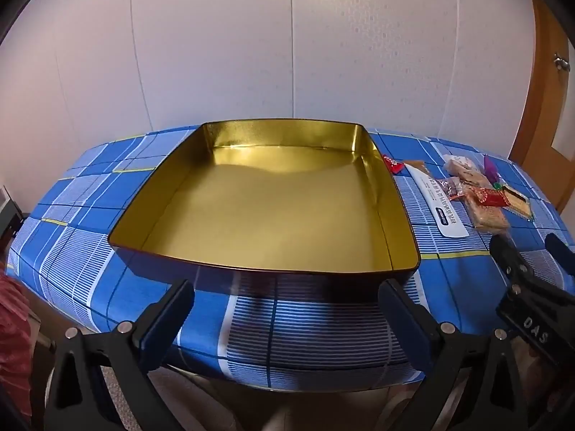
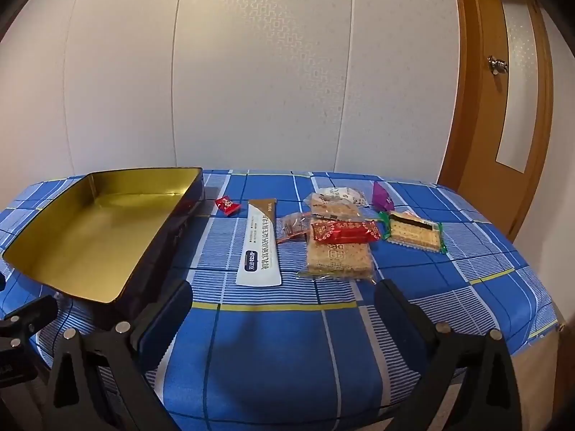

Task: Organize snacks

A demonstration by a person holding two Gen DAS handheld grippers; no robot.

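Task not begun: gold tin (image 1: 266,212) empty on blue checked tablecloth (image 2: 305,341); snacks (image 2: 337,248) lie loose on cloth just right of tin, none inside; left gripper (image 1: 287,309) jaws spread wide, nothing between; right gripper (image 2: 284,309) likewise released, short of snacks; all packets left to move
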